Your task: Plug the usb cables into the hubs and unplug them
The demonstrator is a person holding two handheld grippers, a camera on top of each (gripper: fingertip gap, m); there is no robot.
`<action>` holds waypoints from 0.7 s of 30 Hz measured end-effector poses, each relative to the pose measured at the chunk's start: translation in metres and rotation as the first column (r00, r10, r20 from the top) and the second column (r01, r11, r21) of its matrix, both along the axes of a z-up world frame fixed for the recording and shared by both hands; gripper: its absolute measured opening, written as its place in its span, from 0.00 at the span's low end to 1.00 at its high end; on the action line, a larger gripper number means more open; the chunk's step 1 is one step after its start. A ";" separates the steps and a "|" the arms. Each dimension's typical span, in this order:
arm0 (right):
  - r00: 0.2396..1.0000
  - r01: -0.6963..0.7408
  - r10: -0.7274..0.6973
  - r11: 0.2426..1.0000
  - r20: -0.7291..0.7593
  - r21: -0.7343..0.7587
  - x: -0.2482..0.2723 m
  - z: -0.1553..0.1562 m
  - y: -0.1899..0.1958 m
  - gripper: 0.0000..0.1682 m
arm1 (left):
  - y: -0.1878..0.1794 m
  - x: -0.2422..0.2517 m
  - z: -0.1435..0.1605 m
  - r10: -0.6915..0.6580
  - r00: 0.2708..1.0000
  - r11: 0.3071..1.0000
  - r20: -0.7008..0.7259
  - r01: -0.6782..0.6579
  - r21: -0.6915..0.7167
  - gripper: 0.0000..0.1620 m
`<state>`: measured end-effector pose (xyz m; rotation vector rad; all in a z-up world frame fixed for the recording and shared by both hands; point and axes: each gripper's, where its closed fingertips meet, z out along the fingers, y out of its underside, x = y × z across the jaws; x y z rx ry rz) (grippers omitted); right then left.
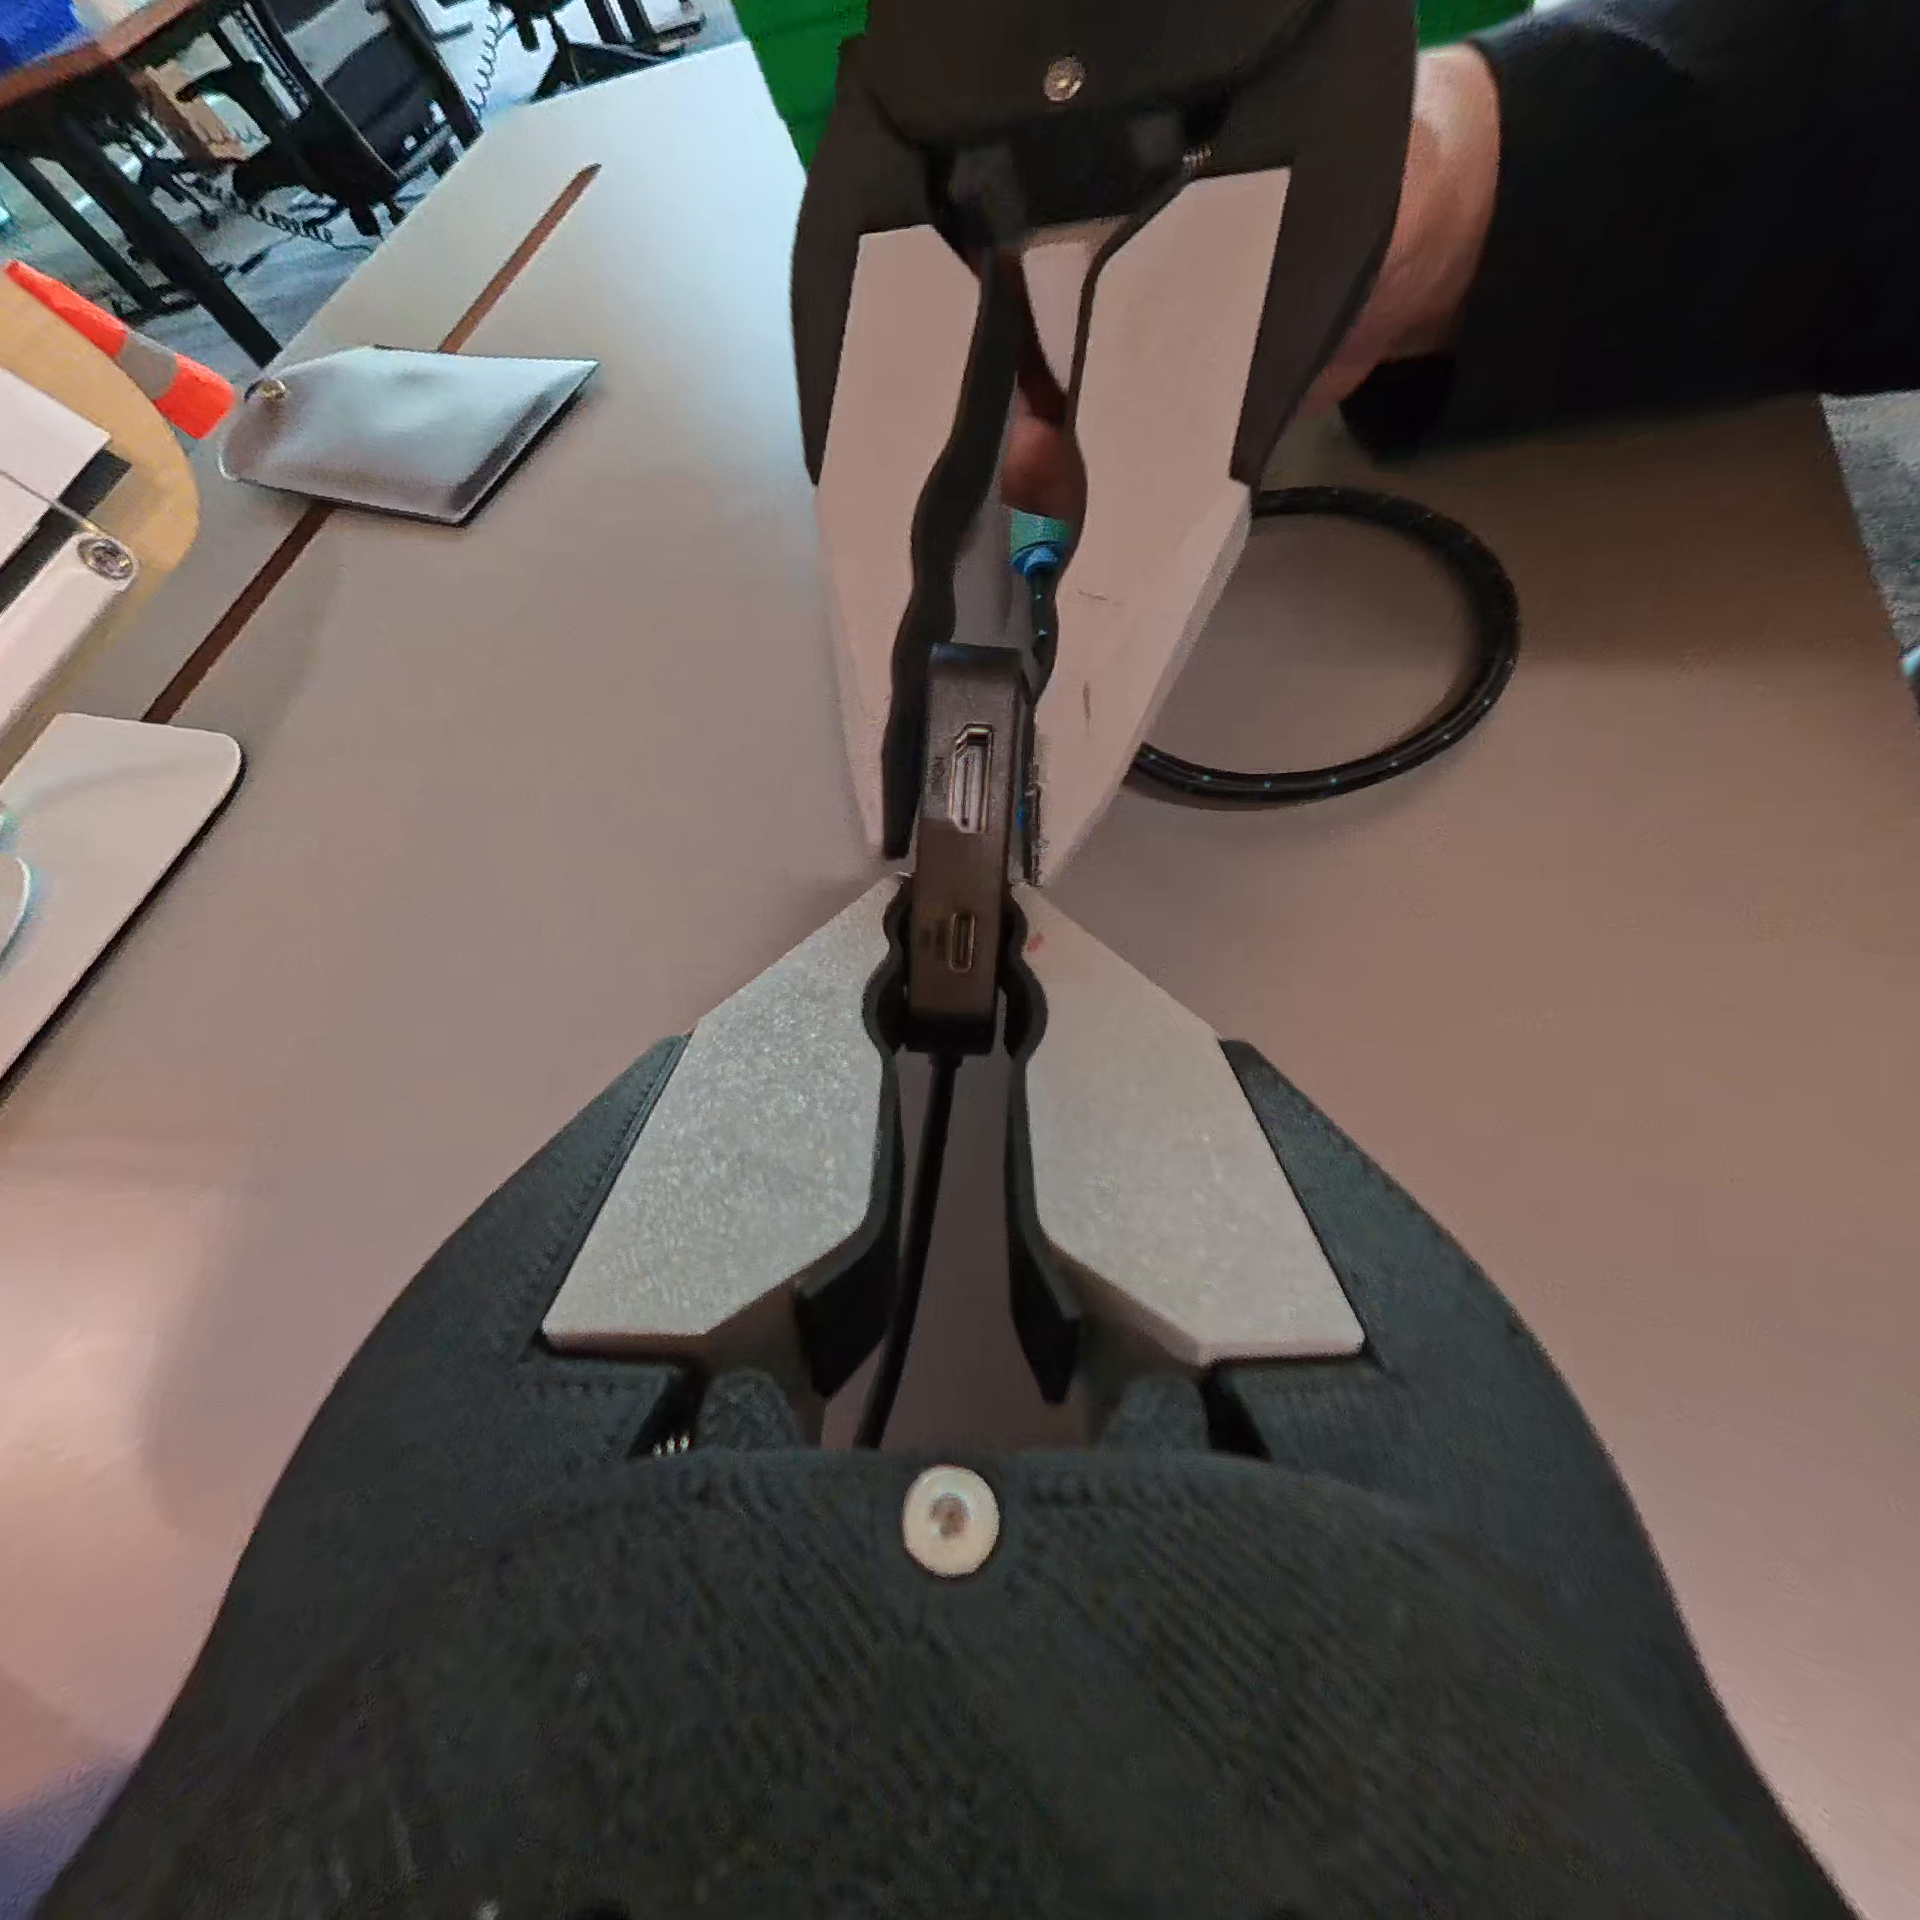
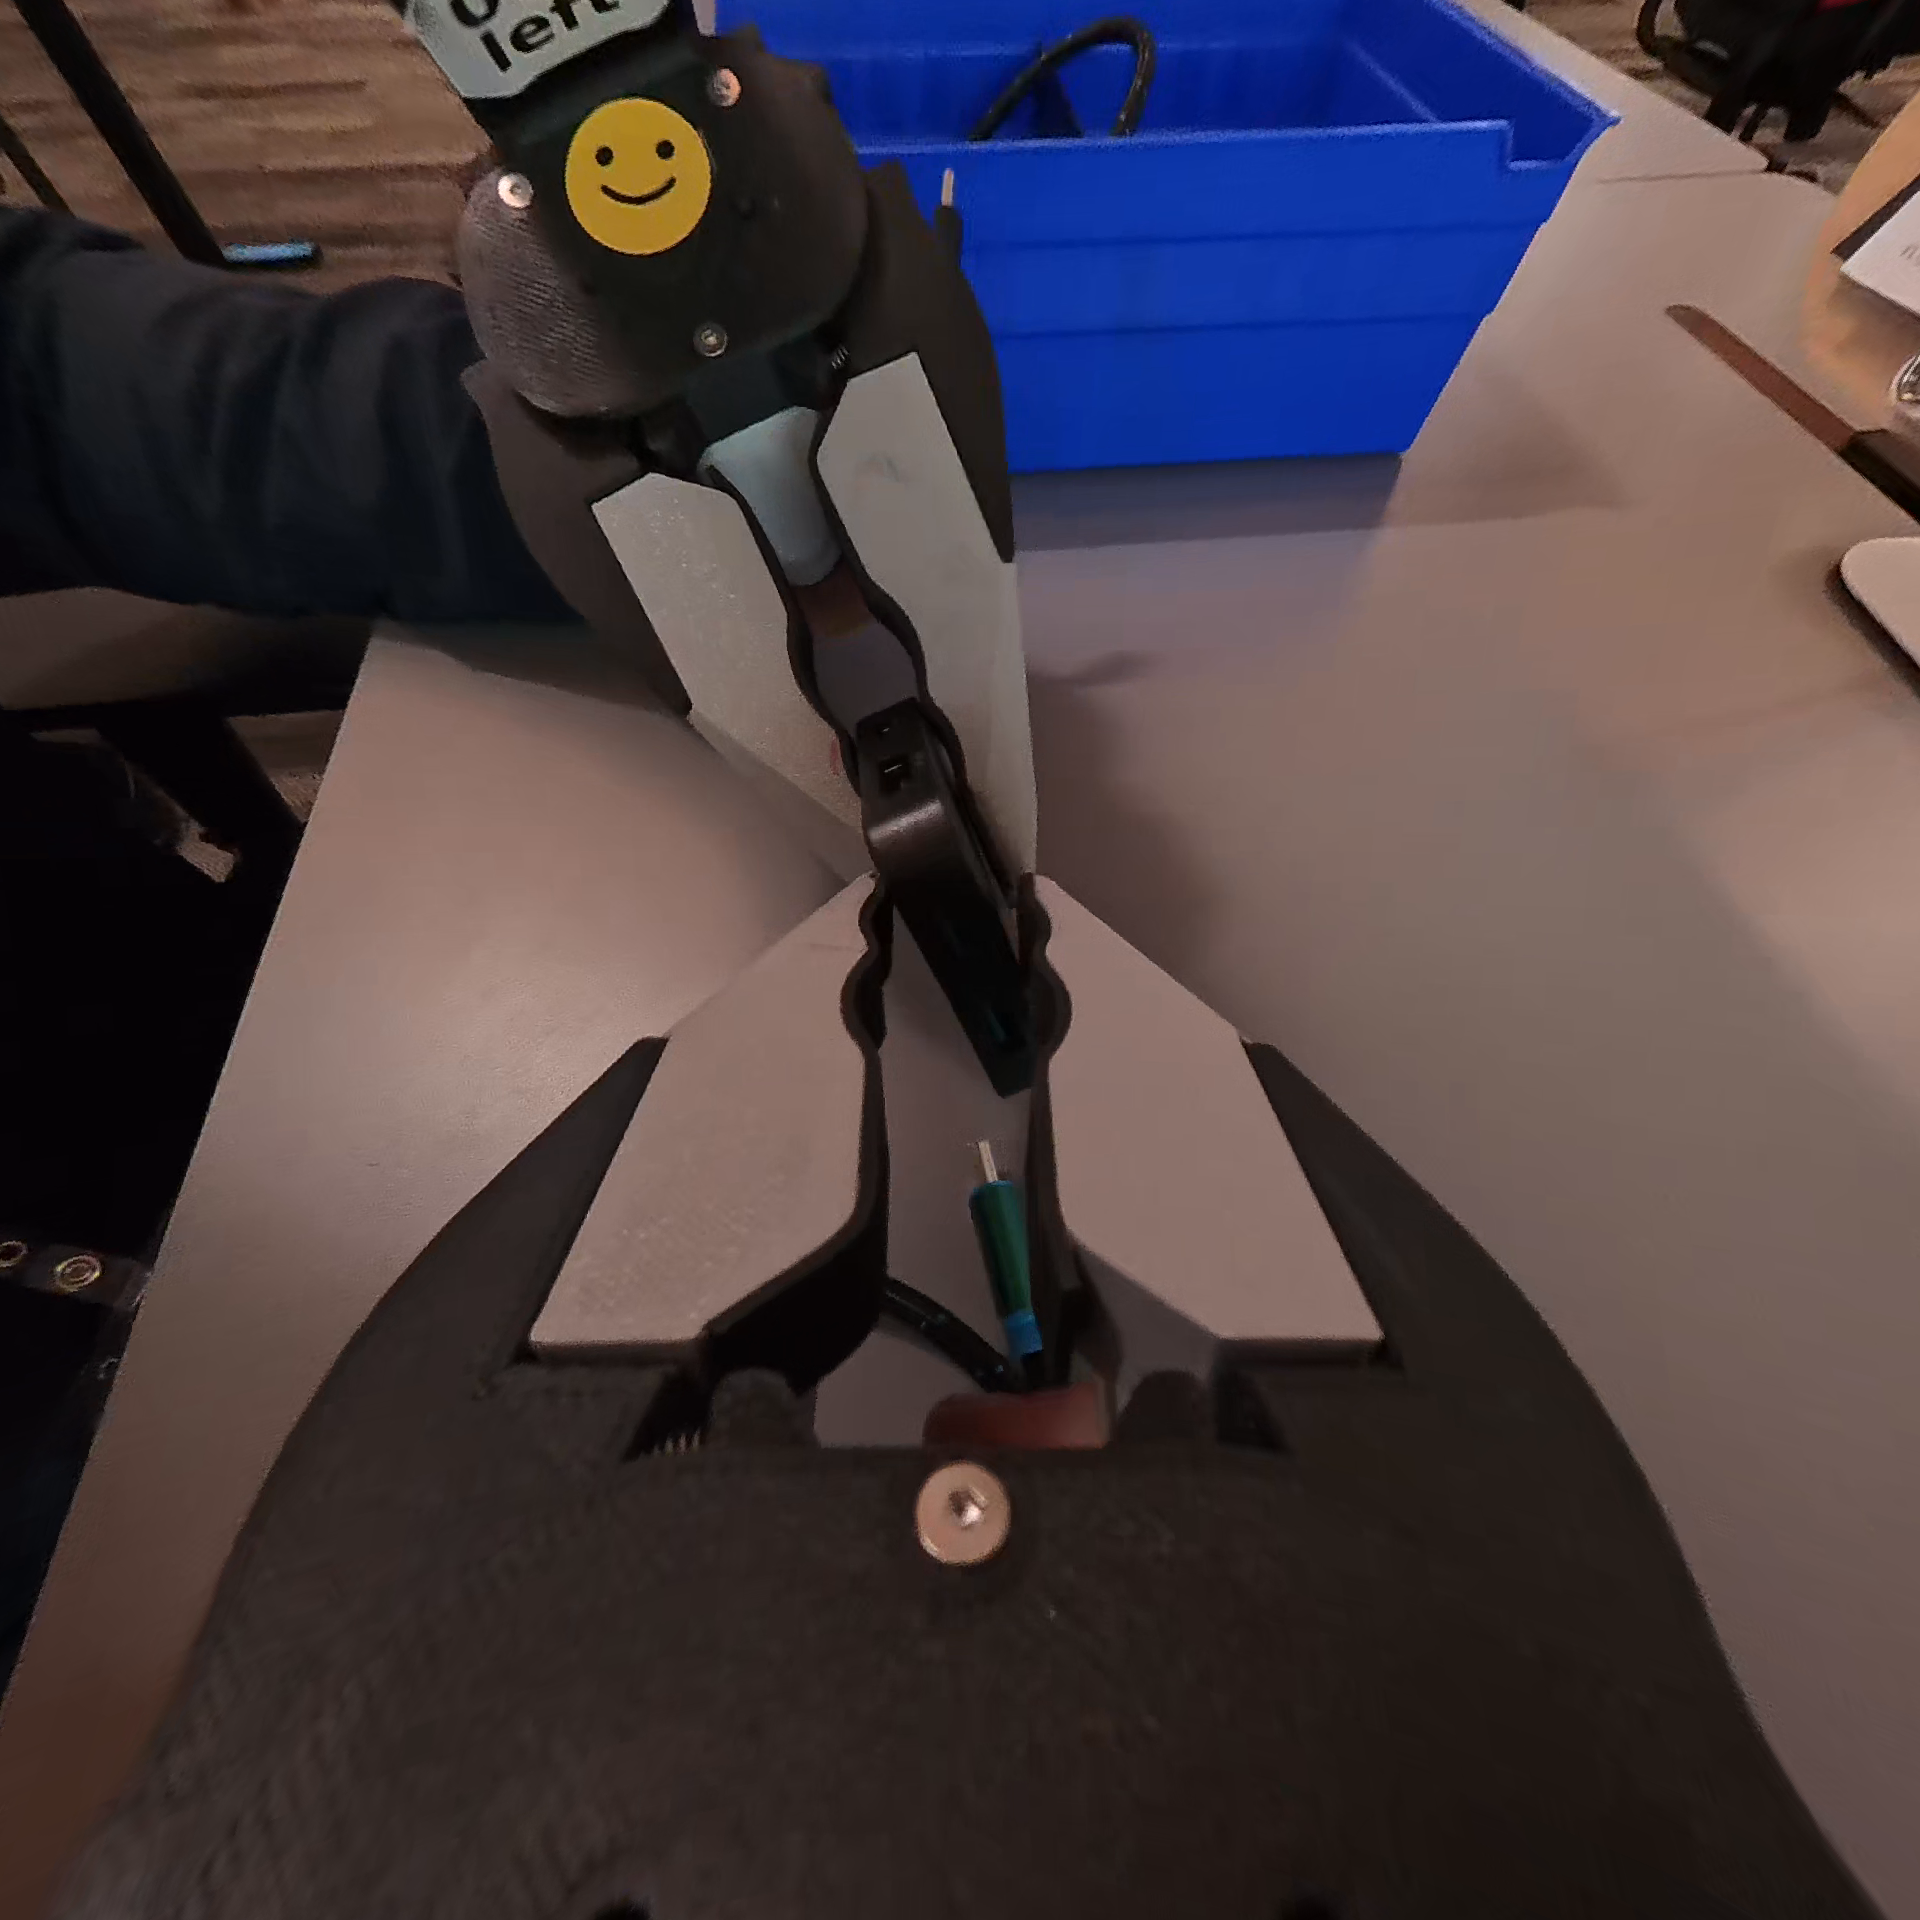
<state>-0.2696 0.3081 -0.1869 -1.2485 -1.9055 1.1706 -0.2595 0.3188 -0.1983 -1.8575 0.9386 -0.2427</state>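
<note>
Grey metal, small and flat: a hub adapter [image 1: 961, 831] hangs between my two grippers above the pale worktop [image 1: 520, 831], standing on its edge so that its ports face up to the cameras. My left gripper [image 1: 951, 961] is clamped on its near end, where a thin black lead [image 1: 904, 1247] runs back between the fingers. My right gripper [image 2: 951, 971], coming from 12 o'clock in the left wrist view, is closed on the other end, so the body is fixed from both sides and cannot turn. Behind the right gripper's fingertips a green plug [image 2: 1003, 1247] points toward the adapter, not touching it. At 1 o'clock in the right wrist view stands a blue bin [image 2: 1247, 343]; at 3 o'clock in the left view lies a coiled braided cable [image 1: 1455, 665].
</note>
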 end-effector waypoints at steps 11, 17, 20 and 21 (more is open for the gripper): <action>0.996 0.082 -0.090 0.961 -0.018 -0.265 0.001 0.009 0.026 0.06 | 0.020 -0.018 0.009 0.171 0.977 0.964 -0.130 -0.138 0.229 0.26; 0.991 0.111 -0.131 0.883 -0.013 -0.457 0.001 0.017 0.038 0.06 | 0.020 -0.021 0.025 0.247 0.928 0.844 -0.279 -0.064 0.533 0.25; 0.991 0.092 -0.127 0.895 -0.052 -0.436 0.006 0.020 0.038 0.06 | 0.020 -0.019 0.026 0.245 0.941 0.849 -0.232 -0.092 0.521 0.22; 0.990 0.081 -0.122 0.904 -0.072 -0.420 0.007 0.022 0.037 0.06 | 0.020 -0.018 0.026 0.231 0.954 0.866 -0.191 -0.112 0.488 0.21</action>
